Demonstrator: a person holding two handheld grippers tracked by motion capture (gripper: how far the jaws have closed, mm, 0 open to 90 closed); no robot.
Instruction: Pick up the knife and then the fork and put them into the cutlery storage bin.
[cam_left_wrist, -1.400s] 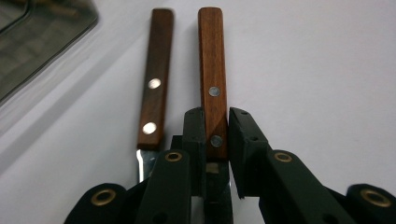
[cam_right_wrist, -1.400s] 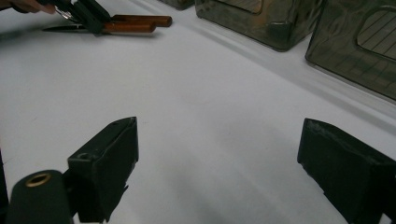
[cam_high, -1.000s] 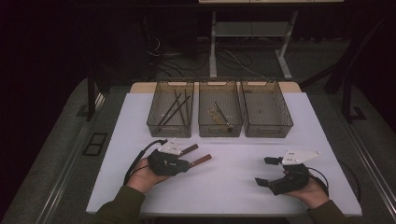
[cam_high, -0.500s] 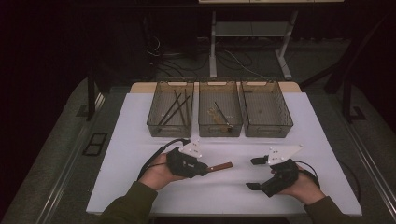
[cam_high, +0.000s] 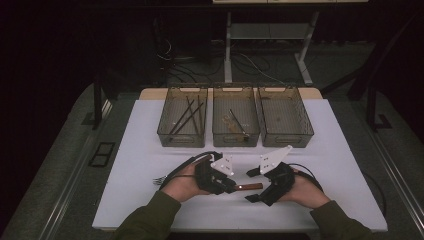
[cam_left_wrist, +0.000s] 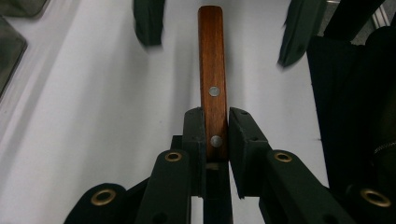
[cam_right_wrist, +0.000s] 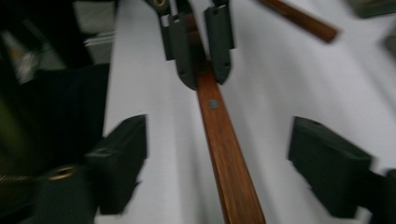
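A utensil with a riveted brown wooden handle (cam_high: 248, 186) is held level just above the white table. My left gripper (cam_high: 234, 187) is shut on that wooden handle (cam_left_wrist: 212, 79) near its rivets. My right gripper (cam_high: 251, 186) faces it from the right, and its jaws have just been closing. They straddle the free end of the handle (cam_right_wrist: 229, 154) with a gap on each side. The left gripper (cam_right_wrist: 198, 46) shows at the top of the right gripper view. Metal tines (cam_high: 159, 180) stick out left of my left hand.
Three see-through brown bins stand in a row at the back: the left bin (cam_high: 182, 141) with several long dark utensils, the middle bin (cam_high: 236, 142) with one utensil, and the right bin (cam_high: 286, 141). A second wooden handle (cam_right_wrist: 303, 18) lies on the table beyond the grippers.
Both hands have come together at the middle of the table's front. The left gripper carried the wooden-handled utensil to the right, and the right gripper slid left until its jaws straddled the handle's end.
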